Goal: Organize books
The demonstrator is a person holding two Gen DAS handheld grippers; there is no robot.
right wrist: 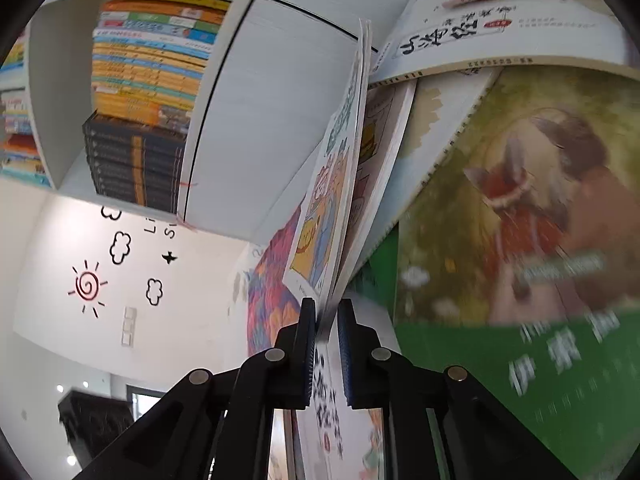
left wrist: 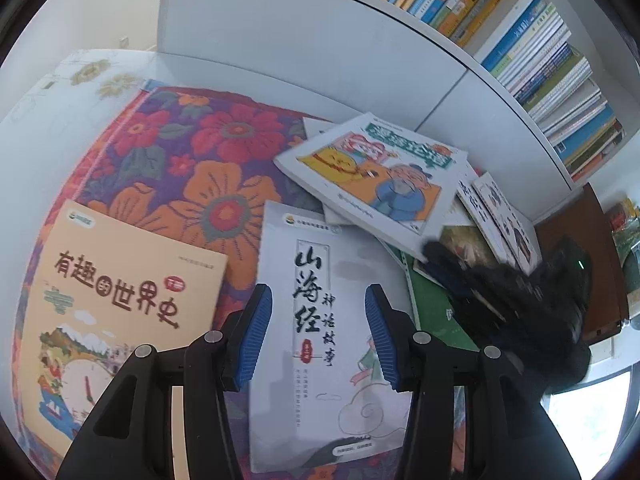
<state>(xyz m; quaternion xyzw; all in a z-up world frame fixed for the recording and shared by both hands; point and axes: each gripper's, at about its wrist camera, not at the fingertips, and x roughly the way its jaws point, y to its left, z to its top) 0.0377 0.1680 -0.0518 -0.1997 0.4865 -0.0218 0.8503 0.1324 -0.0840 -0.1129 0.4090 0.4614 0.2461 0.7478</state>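
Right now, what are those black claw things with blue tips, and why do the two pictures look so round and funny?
A person holds one grabbing tool in each hand, and each carries a wide-eyed camera, so the pictures bulge. The left camera looks down at books on a flowery cloth. The left tool hangs open over the white book, beside an orange book. The right tool is pinching the edge of the cartoon book, the one with a yellow cat. Behind stands a white bookshelf.
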